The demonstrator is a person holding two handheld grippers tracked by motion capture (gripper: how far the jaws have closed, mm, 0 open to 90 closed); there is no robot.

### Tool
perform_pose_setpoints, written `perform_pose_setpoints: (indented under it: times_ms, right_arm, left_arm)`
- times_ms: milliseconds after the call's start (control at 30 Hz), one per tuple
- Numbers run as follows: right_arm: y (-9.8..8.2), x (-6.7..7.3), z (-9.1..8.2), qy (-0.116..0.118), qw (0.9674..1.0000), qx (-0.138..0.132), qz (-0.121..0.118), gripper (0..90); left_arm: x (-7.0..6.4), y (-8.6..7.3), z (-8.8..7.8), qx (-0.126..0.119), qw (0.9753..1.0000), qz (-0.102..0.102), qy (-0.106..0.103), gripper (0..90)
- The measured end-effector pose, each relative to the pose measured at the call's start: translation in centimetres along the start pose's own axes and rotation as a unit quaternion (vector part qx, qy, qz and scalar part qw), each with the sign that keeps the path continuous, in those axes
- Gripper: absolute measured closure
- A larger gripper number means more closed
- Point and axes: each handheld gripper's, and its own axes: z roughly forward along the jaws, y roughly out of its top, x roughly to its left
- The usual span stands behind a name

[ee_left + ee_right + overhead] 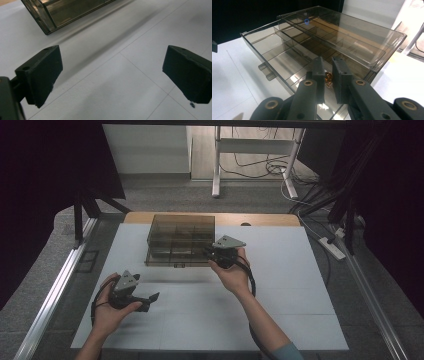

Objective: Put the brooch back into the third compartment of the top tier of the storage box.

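Note:
A smoky see-through compartment box stands at the back middle of the white table, its lid raised behind several dividers. My right gripper is at the box's front right corner. In the right gripper view its jaws stand nearly together over a front compartment, with a small round amber piece pinched in the narrow gap. My left gripper hovers low over bare table, front left of the box. Its jaws are wide apart and hold nothing, and the box's corner lies beyond them.
The white table top stretches around both hands. A wooden strip runs behind the box. Metal rails flank the table. On the floor beyond are a white frame, cables and a power strip.

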Motion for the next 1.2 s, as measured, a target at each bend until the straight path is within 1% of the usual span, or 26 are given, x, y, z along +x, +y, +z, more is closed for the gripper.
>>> perform_pose_setpoints:
  times_ms: [333, 733, 1000, 1067, 1133, 1200]
  right_arm:
    - [-0.2, 0.1, 0.5, 0.002, 1.0, 0.009, 0.001, 80.5]
    - [-0.2, 0.1, 0.8, 0.002, 0.9999, 0.011, 0.002, 79.1]
    - [-0.3, -0.1, 0.6, -0.004, 1.0, -0.001, 0.001, 58.2]
    - [-0.3, -0.2, 0.3, -0.007, 0.9999, -0.009, -0.003, 52.0]
    - [-0.3, -0.4, -0.1, -0.005, 0.9998, -0.018, -0.004, 45.9]
    - [-0.5, -0.6, -0.6, -0.003, 0.9998, -0.021, -0.004, 39.3]
  left_arm:
    - [0.0, 0.0, 0.0, 0.0, 1.0, 0.0, 0.0, 3.5]
    - [0.0, 0.0, 0.0, -0.001, 1.0, -0.001, -0.002, 3.5]
    - [0.0, 0.0, 0.0, -0.001, 1.0, 0.0, 0.0, 3.5]
    - [0.1, -0.1, 0.0, -0.001, 1.0, -0.002, 0.0, 3.6]
    - [0.1, -0.1, -0.1, -0.003, 1.0, -0.003, 0.002, 3.8]
    - [0.2, -0.1, -0.1, -0.004, 1.0, -0.004, 0.002, 3.9]
